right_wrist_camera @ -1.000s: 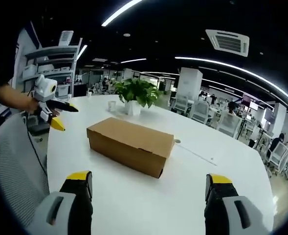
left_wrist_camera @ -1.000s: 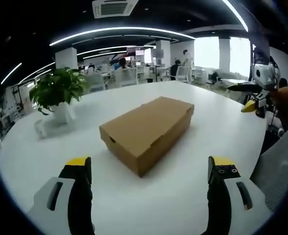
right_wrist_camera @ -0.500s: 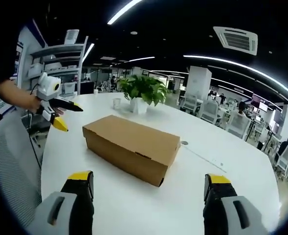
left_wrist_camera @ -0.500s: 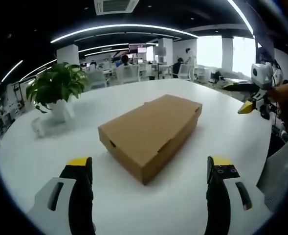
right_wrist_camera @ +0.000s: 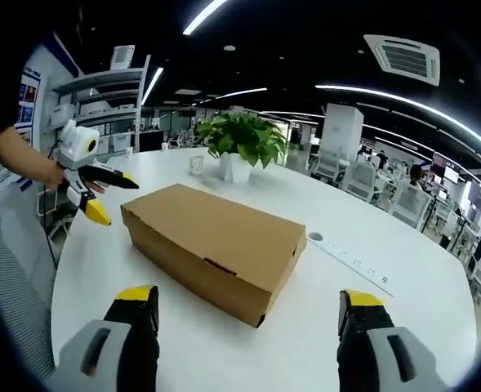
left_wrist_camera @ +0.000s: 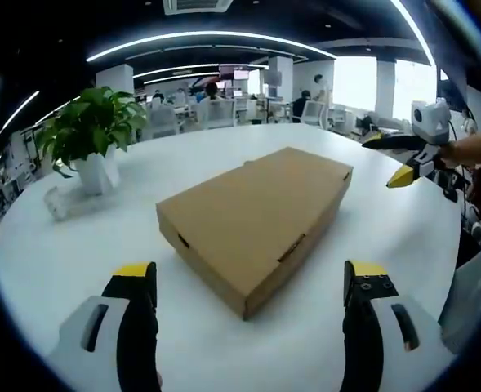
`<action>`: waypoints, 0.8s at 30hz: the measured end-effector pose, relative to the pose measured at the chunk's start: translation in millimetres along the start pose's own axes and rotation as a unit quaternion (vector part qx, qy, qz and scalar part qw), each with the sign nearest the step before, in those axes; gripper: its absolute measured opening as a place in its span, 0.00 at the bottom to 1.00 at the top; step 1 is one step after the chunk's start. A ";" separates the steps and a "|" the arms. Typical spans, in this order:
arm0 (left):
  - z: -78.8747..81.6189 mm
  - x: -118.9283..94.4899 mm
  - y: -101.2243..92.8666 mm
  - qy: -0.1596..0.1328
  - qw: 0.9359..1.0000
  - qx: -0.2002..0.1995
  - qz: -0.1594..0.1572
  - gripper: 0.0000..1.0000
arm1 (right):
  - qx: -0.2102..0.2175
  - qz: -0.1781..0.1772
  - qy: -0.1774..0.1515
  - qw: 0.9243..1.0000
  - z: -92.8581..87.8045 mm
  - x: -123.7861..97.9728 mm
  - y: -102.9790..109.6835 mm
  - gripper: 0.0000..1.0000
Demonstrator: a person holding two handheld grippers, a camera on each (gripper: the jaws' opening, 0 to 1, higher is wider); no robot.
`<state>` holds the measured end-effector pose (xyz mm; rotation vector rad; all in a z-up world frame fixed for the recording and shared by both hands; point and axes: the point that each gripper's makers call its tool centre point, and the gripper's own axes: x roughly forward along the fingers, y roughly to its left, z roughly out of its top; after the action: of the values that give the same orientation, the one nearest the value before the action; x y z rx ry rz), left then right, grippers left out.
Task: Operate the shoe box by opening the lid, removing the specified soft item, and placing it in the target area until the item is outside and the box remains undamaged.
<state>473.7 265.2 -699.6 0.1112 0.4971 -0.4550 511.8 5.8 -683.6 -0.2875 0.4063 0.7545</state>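
Shoe box: the shoe box (left_wrist_camera: 252,222) is lying closed at frame centre on the white table (left_wrist_camera: 85,245), one corner pointing toward the camera; lid sitting flush.
Left gripper: the left gripper (left_wrist_camera: 251,282) is hovering with jaws spread wide, lower frame, holding nothing, short of the box's near corner.
Right gripper: the right gripper (right_wrist_camera: 246,304) is standing open and empty, near the box's short end.
Open room: bare table is lying along both long edges.
Plant: a potted plant (left_wrist_camera: 91,143) is sitting upper left, well apart from the box.
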 end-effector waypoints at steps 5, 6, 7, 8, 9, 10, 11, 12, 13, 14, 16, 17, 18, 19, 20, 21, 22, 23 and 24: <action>-0.7 11.4 0.0 0.005 1.000 -0.006 0.000 0.93 | -0.007 0.012 0.005 1.000 1.0 13.2 -1.4 0.90; -0.8 13.4 -1.0 0.008 1.000 -0.009 -0.001 0.93 | -0.007 0.014 0.005 1.000 1.4 15.6 -1.8 0.90; -1.0 15.0 -1.0 0.009 1.000 -0.009 -0.001 0.92 | -0.006 0.017 0.006 1.000 1.5 19.4 -2.2 0.90; -1.2 16.6 -1.2 0.009 1.000 -0.010 -0.001 0.92 | -0.005 0.020 0.007 1.000 1.5 21.9 -1.8 0.90; -1.8 18.8 -1.7 0.011 1.000 -0.010 -0.001 0.92 | -0.004 0.026 0.011 1.000 0.8 25.2 -0.4 0.90; -2.2 20.1 -1.8 0.012 1.000 -0.011 -0.001 0.92 | -0.002 0.029 0.012 0.999 0.4 27.0 0.4 0.89; -3.1 23.0 -1.5 0.013 1.000 -0.012 -0.001 0.92 | 0.000 0.033 0.014 0.999 -0.4 30.1 1.4 0.89; -3.5 24.7 -1.2 0.014 1.000 -0.013 0.000 0.91 | 0.001 0.035 0.015 0.999 -0.7 31.9 1.8 0.89; -3.5 26.4 -1.5 0.015 1.000 -0.014 0.000 0.91 | 0.003 0.038 0.017 0.999 -1.5 34.7 2.4 0.89; -3.4 27.5 -1.7 0.016 1.000 -0.015 0.000 0.91 | 0.005 0.040 0.019 0.999 -2.0 36.6 2.9 0.88; -3.6 31.9 -1.1 0.017 1.000 -0.017 0.000 0.90 | 0.007 0.045 0.024 0.999 -3.4 41.2 4.6 0.88; -3.7 33.2 -1.3 0.018 1.000 -0.017 0.000 0.90 | 0.007 0.046 0.025 0.999 -3.7 42.8 5.0 0.87; -3.5 35.1 -1.7 0.019 1.000 -0.018 -0.001 0.90 | 0.009 0.049 0.027 0.998 -4.4 45.4 5.7 0.86; -3.7 36.0 -2.0 0.020 1.000 -0.018 -0.001 0.90 | 0.010 0.051 0.027 0.998 -4.5 46.7 6.2 0.85; -4.2 37.1 -2.4 0.022 1.000 -0.018 -0.002 0.90 | 0.013 0.053 0.028 0.998 -4.6 48.5 7.0 0.85; -4.3 37.9 -2.7 0.023 1.000 -0.019 -0.002 0.89 | 0.015 0.054 0.029 0.998 -4.7 49.4 7.6 0.85; -3.8 38.4 -2.8 0.024 1.000 -0.019 -0.002 0.89 | 0.016 0.056 0.030 0.998 -4.9 50.4 8.1 0.85; -3.6 38.7 -2.9 0.024 1.000 -0.020 -0.002 0.89 | 0.017 0.058 0.031 0.998 -5.1 51.5 8.7 0.84; -3.4 39.1 -3.2 0.024 0.999 -0.021 -0.002 0.89 | 0.016 0.059 0.032 0.998 -5.0 52.0 9.2 0.84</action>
<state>501.3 247.6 -721.4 0.0818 0.5536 -0.4457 538.1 41.5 -712.6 -0.2588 0.4982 0.8547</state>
